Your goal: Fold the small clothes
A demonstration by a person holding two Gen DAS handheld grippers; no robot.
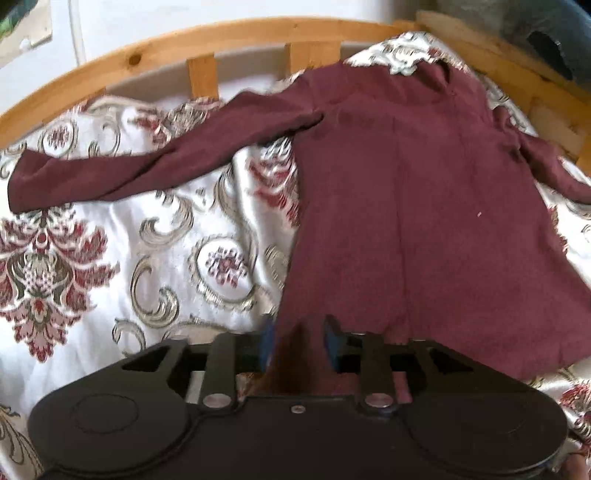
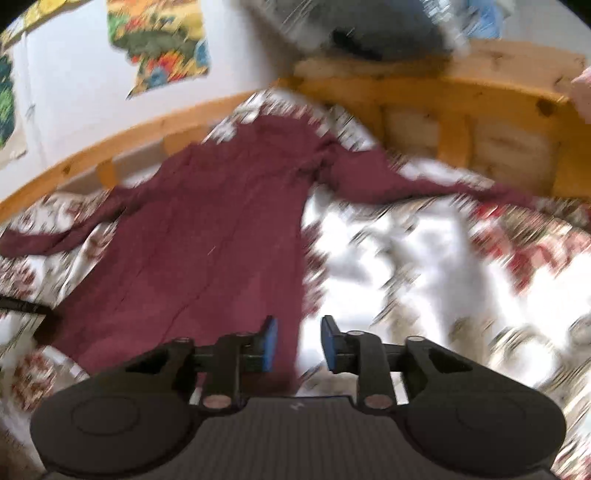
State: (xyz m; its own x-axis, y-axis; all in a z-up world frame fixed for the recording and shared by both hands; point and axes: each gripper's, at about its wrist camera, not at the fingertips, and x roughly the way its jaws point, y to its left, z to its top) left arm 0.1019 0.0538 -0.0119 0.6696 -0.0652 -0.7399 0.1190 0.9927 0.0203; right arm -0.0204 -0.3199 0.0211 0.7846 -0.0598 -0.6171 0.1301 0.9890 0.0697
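A maroon long-sleeved top lies spread on a patterned bedspread, neck toward the wooden bed rail, one sleeve stretched out to the left. My left gripper is at the hem's left corner with the fabric bunched between its blue pads; the jaws stand a little apart around the cloth. In the right wrist view the same top lies left of centre with its right sleeve stretched right. My right gripper is open, its jaws astride the hem's right edge, gripping nothing. This view is motion-blurred.
A curved wooden bed rail runs along the far side, with a white wall behind it. Colourful pictures hang on the wall. A grey-blue bundle rests on the headboard at the right.
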